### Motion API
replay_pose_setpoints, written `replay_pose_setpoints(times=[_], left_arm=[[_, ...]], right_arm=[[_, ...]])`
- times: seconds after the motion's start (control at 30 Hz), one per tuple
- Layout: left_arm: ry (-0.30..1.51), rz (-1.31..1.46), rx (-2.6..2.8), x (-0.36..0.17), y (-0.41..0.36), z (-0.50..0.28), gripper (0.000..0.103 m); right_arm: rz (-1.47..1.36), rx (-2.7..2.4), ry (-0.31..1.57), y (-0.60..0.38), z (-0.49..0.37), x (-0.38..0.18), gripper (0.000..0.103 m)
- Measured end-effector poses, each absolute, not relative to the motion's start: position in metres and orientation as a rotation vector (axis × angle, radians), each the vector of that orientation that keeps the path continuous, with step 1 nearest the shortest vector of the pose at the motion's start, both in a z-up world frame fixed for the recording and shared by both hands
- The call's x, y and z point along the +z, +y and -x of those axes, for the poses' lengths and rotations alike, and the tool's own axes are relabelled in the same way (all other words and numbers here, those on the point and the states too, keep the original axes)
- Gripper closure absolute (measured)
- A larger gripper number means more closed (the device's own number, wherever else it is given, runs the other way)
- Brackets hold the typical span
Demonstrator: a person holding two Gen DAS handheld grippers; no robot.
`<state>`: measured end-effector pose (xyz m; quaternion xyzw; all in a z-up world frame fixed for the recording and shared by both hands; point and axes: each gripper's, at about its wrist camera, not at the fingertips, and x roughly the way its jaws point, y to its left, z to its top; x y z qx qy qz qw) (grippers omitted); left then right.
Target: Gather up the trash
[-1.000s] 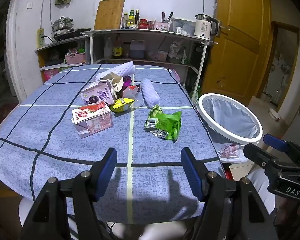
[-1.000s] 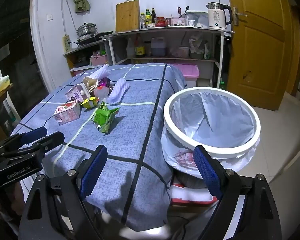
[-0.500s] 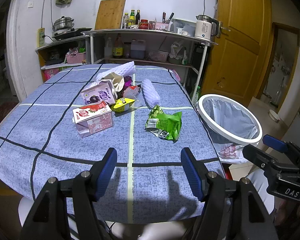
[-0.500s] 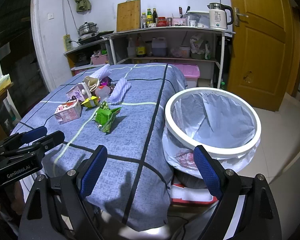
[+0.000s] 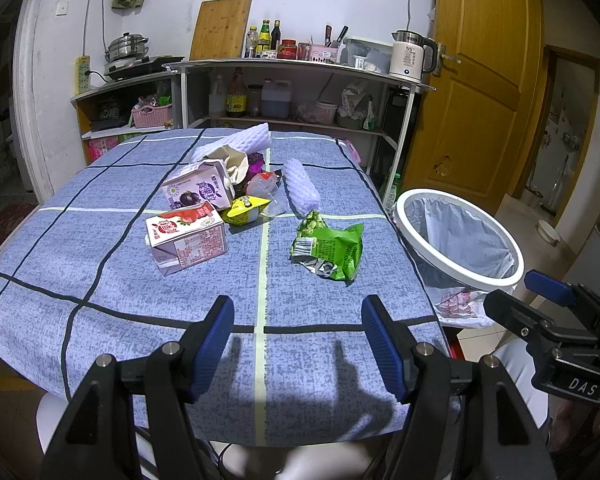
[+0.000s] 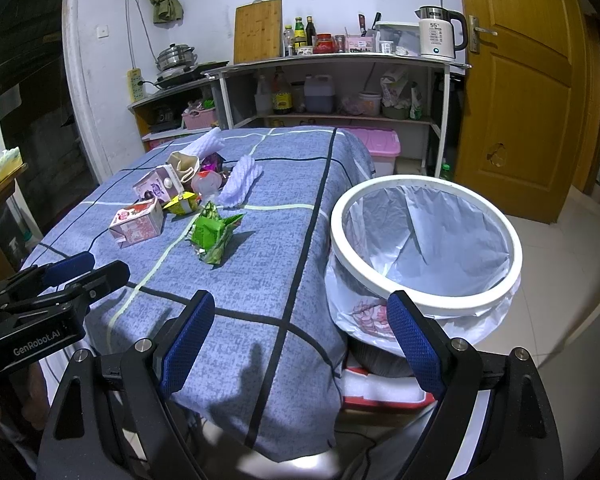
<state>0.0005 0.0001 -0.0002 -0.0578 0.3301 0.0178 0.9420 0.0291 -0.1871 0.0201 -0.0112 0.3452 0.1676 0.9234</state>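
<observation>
Trash lies on the blue checked table (image 5: pixel 80 248): a green snack bag (image 5: pixel 332 246), a red-and-white carton (image 5: pixel 188 236), a purple carton (image 5: pixel 198 192), a yellow wrapper (image 5: pixel 246 210), white foam sleeves (image 5: pixel 300 190) and crumpled paper. The white-rimmed bin with a liner (image 5: pixel 458 240) stands off the table's right edge; it also shows in the right wrist view (image 6: pixel 426 244). My left gripper (image 5: pixel 298 344) is open and empty over the table's near edge. My right gripper (image 6: pixel 300 344) is open and empty, near the bin's front rim.
Shelves (image 5: pixel 292 92) with bottles, a kettle (image 5: pixel 410 54) and a cutting board stand behind the table. A wooden door (image 5: pixel 480 80) is at the right. A red-and-white box (image 6: pixel 384 392) sits under the bin. A pink tub (image 6: pixel 376 148) is past the table.
Both grippers have edged very slightly forward; the trash and the bin lie as before. Both stay open and empty.
</observation>
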Motion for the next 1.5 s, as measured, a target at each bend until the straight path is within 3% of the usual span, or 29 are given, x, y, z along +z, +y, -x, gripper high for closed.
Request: replay_pose_setpoints(times=[1.5], left_arm=[[0.672, 0.126, 0.033, 0.0018, -0.0009, 0.0026, 0.035]], right_arm=[[0.029, 0.346, 0.707, -0.1862, -0.0295, 0.0201, 0.015]])
